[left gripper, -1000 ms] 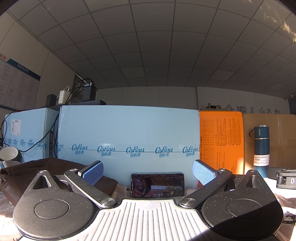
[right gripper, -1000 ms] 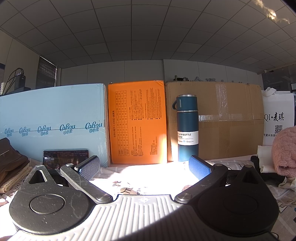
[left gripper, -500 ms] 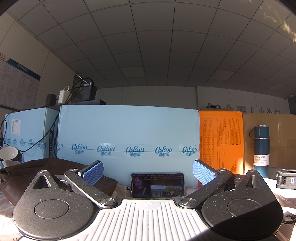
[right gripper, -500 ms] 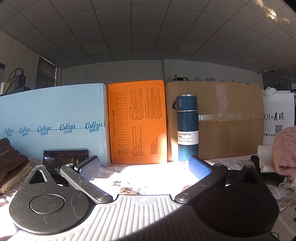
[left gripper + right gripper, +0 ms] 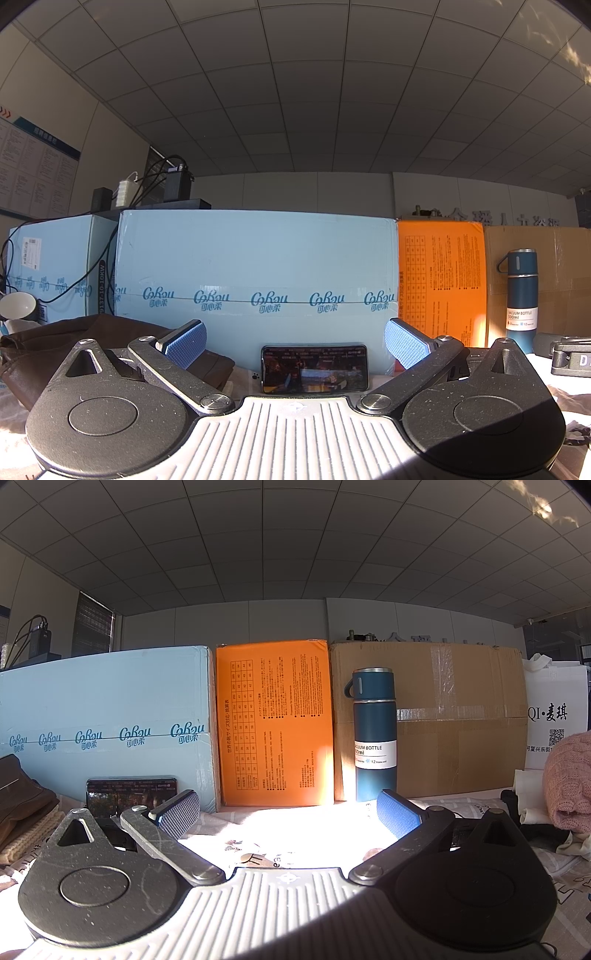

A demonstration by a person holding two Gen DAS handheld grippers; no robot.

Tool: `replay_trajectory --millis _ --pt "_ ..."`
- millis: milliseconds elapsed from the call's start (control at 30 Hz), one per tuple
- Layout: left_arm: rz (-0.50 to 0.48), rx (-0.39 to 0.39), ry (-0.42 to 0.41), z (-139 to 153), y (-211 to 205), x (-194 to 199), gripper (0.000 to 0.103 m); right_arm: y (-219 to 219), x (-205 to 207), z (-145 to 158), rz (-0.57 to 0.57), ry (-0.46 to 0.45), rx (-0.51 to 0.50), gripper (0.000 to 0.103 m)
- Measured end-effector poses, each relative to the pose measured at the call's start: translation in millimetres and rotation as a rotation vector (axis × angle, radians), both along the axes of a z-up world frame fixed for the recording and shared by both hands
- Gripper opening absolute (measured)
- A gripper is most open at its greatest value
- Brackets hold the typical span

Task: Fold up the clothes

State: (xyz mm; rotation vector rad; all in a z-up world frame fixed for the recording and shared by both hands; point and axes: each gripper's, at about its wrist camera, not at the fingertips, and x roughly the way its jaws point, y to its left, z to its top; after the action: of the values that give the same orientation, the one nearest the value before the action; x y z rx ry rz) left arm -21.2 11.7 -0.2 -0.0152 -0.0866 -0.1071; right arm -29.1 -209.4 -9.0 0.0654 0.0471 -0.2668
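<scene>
left gripper [image 5: 295, 341] and right gripper [image 5: 288, 808]: jaws wide apart, empty | brown garment [image 5: 55, 343] heaped lower left; pink knit [image 5: 569, 779] far right | likely soft, limp, light; pinch an edge or corner

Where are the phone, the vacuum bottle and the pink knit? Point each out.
phone [image 5: 314, 369]: left wrist view, middle of its screen.
vacuum bottle [image 5: 374, 753]: right wrist view, on its white label.
pink knit [image 5: 569, 782]: right wrist view, on its ribbed bulge.

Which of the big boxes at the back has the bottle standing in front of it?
The plain brown box with clear tape, on the right. The bottle stands against it; the orange box and light blue box have none.
</scene>
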Motion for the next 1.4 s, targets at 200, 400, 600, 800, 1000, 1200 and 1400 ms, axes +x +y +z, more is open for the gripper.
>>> replay_trajectory --millis 200,400,600,800,1000,1200,1400 --pt "0.000 0.000 0.000 -0.2 -0.2 -0.2 0.103 0.1 0.1 0.0 0.000 0.000 0.000 0.103" --pt "0.000 0.000 0.000 -0.3 -0.2 -0.2 0.103 0.5 0.4 -0.1 0.001 0.001 0.000 0.103" --pt "0.000 0.000 -0.001 -0.1 -0.2 -0.2 0.103 0.3 0.9 0.0 0.002 0.001 0.000 0.103" --pt "0.000 0.000 -0.001 -0.1 -0.1 0.1 0.103 0.5 1.0 -0.1 0.003 0.003 0.000 0.103" --pt "0.000 0.001 -0.001 -0.1 -0.1 0.0 0.103 0.4 0.9 -0.3 0.005 0.007 0.001 0.103" --pt "0.000 0.001 -0.001 -0.1 -0.1 0.0 0.103 0.5 1.3 -0.6 0.007 0.009 0.001 0.103" --pt "0.000 0.001 -0.001 -0.1 -0.1 0.0 0.103 -0.2 1.5 -0.4 0.010 0.011 0.001 0.103"
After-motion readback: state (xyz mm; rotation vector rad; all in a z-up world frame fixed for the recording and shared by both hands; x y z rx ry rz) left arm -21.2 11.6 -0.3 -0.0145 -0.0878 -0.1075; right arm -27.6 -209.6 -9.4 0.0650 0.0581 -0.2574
